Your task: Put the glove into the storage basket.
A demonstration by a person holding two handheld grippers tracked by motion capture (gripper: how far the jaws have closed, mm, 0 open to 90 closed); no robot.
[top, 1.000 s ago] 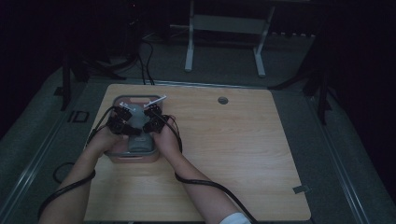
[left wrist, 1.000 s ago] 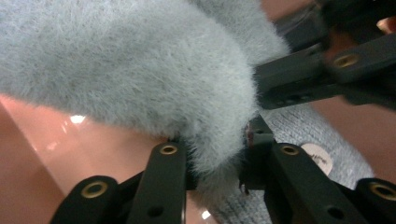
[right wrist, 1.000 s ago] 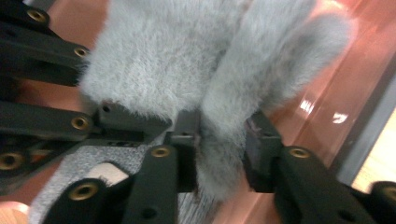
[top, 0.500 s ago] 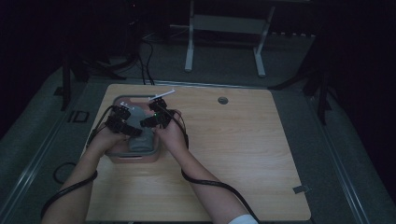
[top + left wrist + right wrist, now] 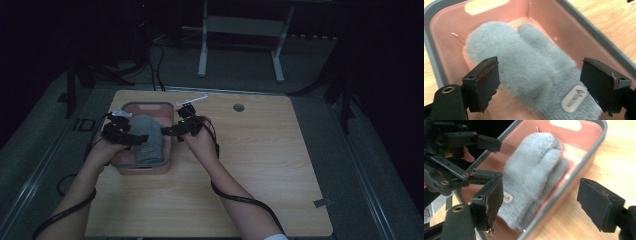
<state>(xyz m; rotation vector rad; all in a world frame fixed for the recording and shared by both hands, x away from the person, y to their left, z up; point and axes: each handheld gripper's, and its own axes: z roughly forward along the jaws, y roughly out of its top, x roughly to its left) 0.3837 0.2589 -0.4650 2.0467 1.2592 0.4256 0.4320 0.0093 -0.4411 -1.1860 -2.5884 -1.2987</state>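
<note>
A pink bin (image 5: 169,131) with a grey rim sits on a wooden desk (image 5: 260,165). Inside the bin lie fluffy grey mittens (image 5: 148,137), stacked and filling most of its floor; a small oval label shows at the cuff. The left gripper (image 5: 131,138) hovers over the bin's left side, its jaws spread and just opened, nothing between them. The right gripper (image 5: 169,131) hovers at the bin's right rim, jaws likewise spread and just opened, holding nothing.
</note>
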